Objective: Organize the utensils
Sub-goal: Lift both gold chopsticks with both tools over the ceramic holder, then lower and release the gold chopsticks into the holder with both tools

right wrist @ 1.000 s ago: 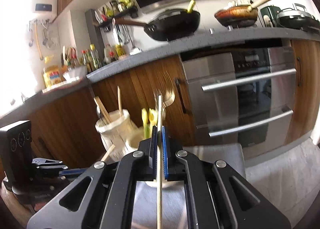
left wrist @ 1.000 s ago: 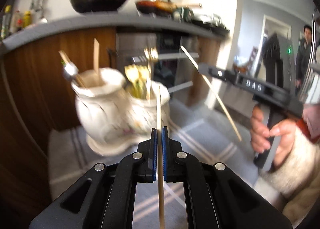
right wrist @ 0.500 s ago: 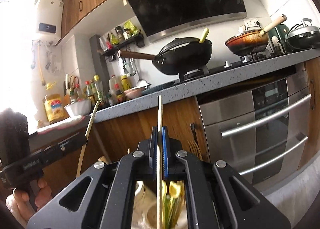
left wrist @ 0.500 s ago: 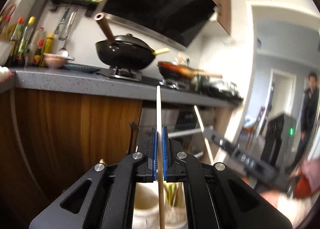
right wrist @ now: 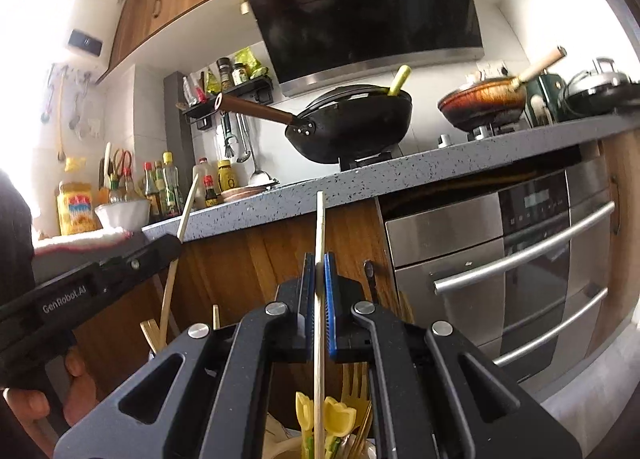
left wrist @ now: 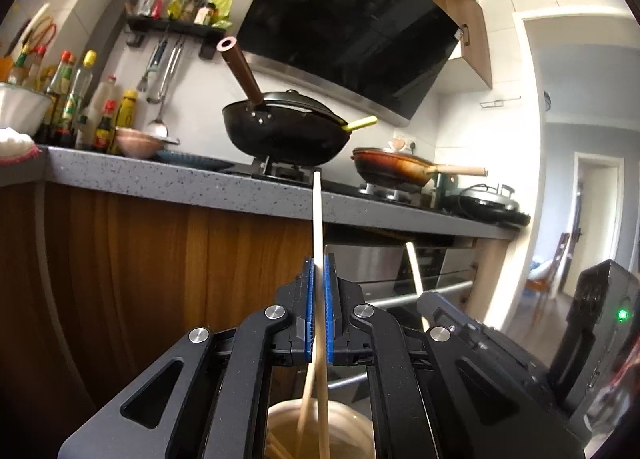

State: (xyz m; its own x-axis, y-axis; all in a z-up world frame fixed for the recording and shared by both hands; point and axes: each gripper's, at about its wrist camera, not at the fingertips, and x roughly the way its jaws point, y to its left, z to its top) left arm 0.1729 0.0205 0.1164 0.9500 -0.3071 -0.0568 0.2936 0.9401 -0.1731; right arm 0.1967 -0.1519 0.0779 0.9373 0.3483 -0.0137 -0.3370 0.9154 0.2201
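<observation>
My left gripper is shut on a pale wooden chopstick that stands upright between its blue pads. Its lower end reaches down over a cream ceramic holder, where another stick leans. My right gripper is likewise shut on a second upright chopstick. Below it show gold forks and yellow tulip-shaped utensil ends in a holder. The left gripper with its chopstick also appears at the left of the right wrist view; the right gripper's black body appears at the lower right of the left wrist view.
A grey stone counter on wooden cabinets runs across, with a black wok, a brown pan and sauce bottles. A steel oven sits under it. A person's hand holds the left gripper's handle.
Both grippers rose and tilted up toward level, so the holders slid from the middle of the views down to the bottom edge. Each gripper kept its chopstick; the two drew closer together.
</observation>
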